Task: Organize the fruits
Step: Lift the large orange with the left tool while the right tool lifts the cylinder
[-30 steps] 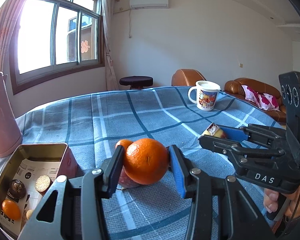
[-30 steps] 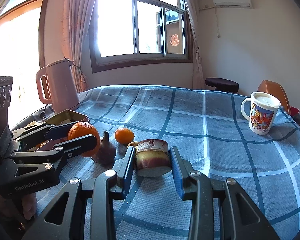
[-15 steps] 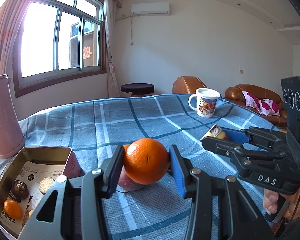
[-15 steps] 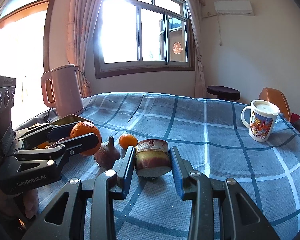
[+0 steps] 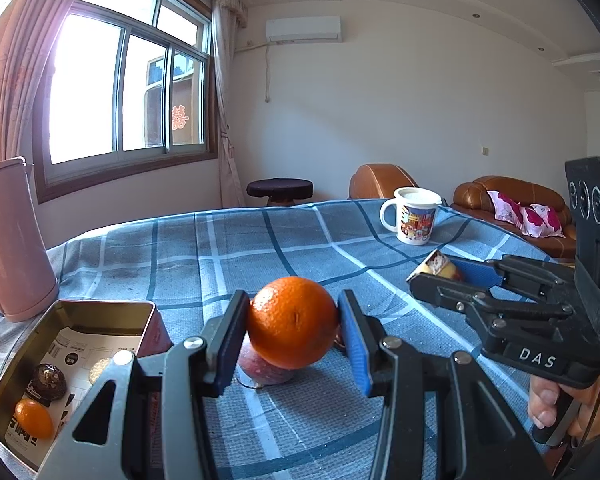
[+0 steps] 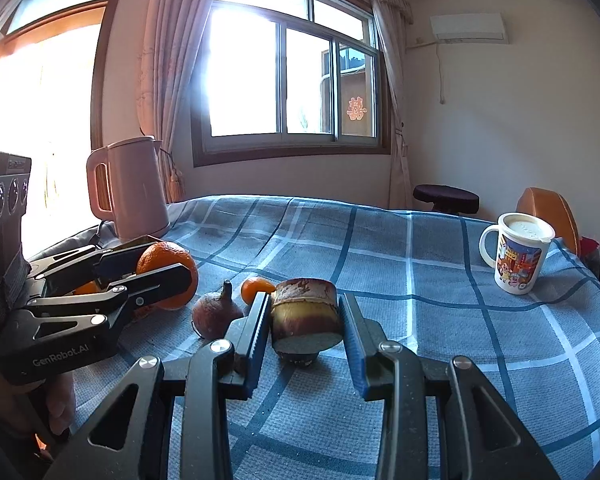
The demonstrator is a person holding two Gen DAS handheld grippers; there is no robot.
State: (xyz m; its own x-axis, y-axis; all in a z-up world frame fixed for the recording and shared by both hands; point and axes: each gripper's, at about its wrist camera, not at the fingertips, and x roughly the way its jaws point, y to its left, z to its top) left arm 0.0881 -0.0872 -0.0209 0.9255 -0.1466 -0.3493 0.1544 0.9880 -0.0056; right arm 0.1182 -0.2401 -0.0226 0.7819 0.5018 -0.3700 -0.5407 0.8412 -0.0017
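In the left wrist view my left gripper [image 5: 293, 308] is shut on a large orange [image 5: 294, 332], held just above a reddish pear-shaped fruit [image 5: 260, 370] on the blue checked tablecloth. The right wrist view shows that orange [image 6: 160, 258], the reddish fruit [image 6: 214, 316] and a small tangerine [image 6: 254, 288] behind it. My right gripper [image 6: 305, 308] is shut on a cut fruit piece [image 6: 306, 320] with dark skin and pale flesh, held slightly above the cloth. From the left wrist view, that piece [image 5: 436, 266] pokes out of the right gripper [image 5: 434, 272].
An open metal tin [image 5: 72, 308] sits at the near left holding a small orange [image 5: 32, 418] and a dark round fruit [image 5: 48, 378]. A pink kettle [image 6: 132, 192] stands behind it. A printed white mug [image 6: 516, 256] stands far right. A hand [image 5: 548, 400] grips the right handle.
Both grippers have tipped upward a little, so more wall and ceiling show. The orange and the cut piece stay gripped; nothing on the table has moved.
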